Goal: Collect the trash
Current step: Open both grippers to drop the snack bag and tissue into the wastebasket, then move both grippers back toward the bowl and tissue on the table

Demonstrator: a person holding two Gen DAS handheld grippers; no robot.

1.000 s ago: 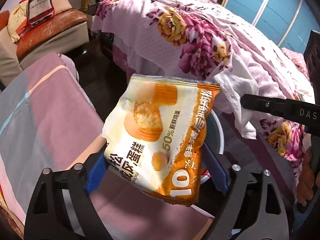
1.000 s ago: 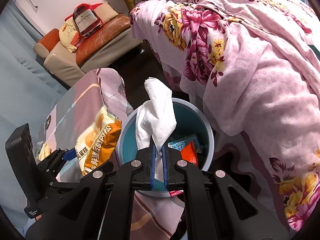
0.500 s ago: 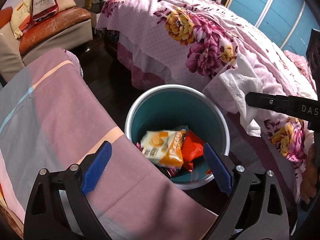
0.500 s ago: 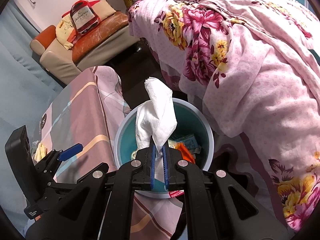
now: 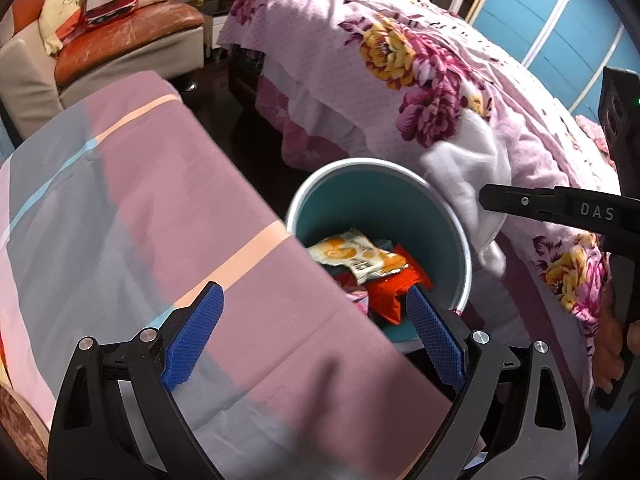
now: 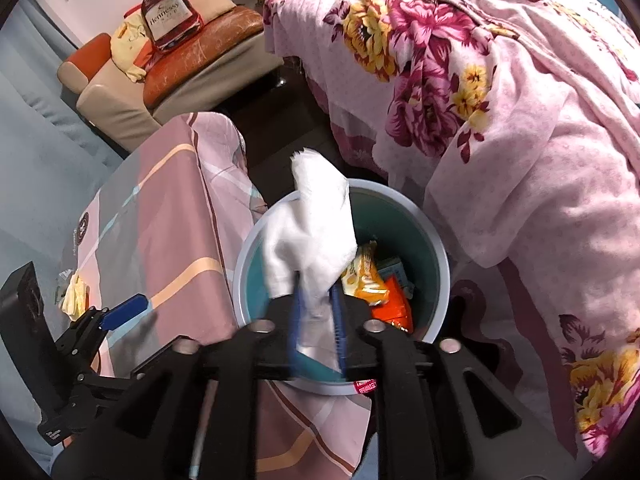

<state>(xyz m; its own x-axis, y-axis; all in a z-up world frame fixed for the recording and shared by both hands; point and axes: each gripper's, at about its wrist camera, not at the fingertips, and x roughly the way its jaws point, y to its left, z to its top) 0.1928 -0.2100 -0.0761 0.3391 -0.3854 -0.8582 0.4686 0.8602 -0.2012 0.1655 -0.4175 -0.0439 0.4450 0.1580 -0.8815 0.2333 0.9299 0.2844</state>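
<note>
A teal bin stands on the floor between the table and the bed, its rim below my right gripper. In it lie a yellow-orange snack bag and an orange-red wrapper. My left gripper is open and empty over the table's edge, next to the bin. My right gripper hangs above the bin with its jaws opening. A white crumpled tissue is still between them, sticking up past the fingertips. From the left wrist view the tissue hangs over the bin's far rim.
A table under a pink and grey checked cloth borders the bin on the left; a yellowish scrap lies on it. A bed with a floral pink quilt rises close on the right. A sofa with cushions stands behind.
The snack bag left my left gripper and now lies in the bin; that gripper stands open and has shifted over the table. The right jaws have parted around the tissue.
</note>
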